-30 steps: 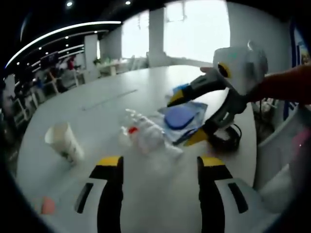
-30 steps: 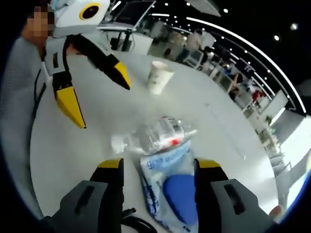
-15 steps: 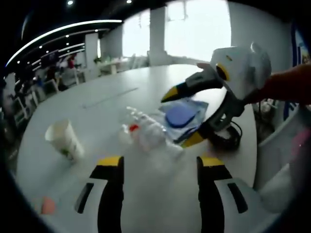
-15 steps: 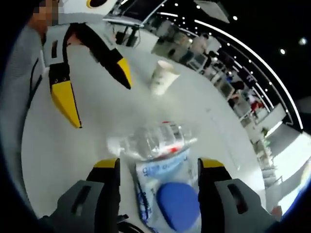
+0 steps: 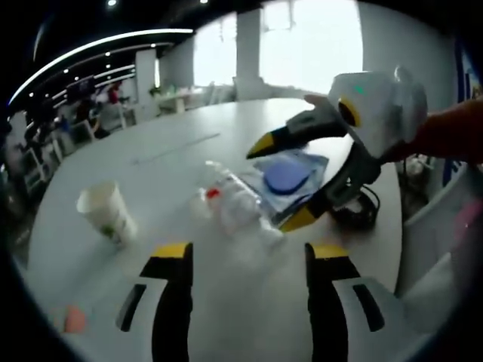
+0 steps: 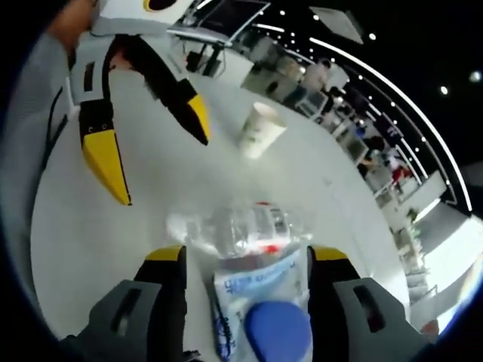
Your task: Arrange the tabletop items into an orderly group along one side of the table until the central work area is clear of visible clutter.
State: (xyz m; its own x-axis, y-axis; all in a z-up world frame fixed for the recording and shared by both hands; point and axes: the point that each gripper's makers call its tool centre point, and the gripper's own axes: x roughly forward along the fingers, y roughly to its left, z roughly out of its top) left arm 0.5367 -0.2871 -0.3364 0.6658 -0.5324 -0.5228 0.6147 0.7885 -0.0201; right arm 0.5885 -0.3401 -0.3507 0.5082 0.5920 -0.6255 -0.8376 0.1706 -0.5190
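A broad white table stretches through an open office with ceiling light strips and bright windows behind it. In the right gripper view, the right gripper holds its yellow-tipped jaws wide apart and gripping nothing, straddling a clear packet with blue print and a blue round object inside, which lies flat on the table between them. Just beyond the packet's far edge, touching or overlapping it, a clear plastic bottle with a red label lies on its side. Farther off stands a white paper cup, tilted in this view. The left gripper enters from the left, its jaws spread and holding nothing above the table. In the left gripper view, the left gripper likewise shows its jaws wide over bare tabletop, with the bottle just ahead, the cup off to the left, and the right gripper spread around the packet. A black cable lies beside the packet near the table edge.
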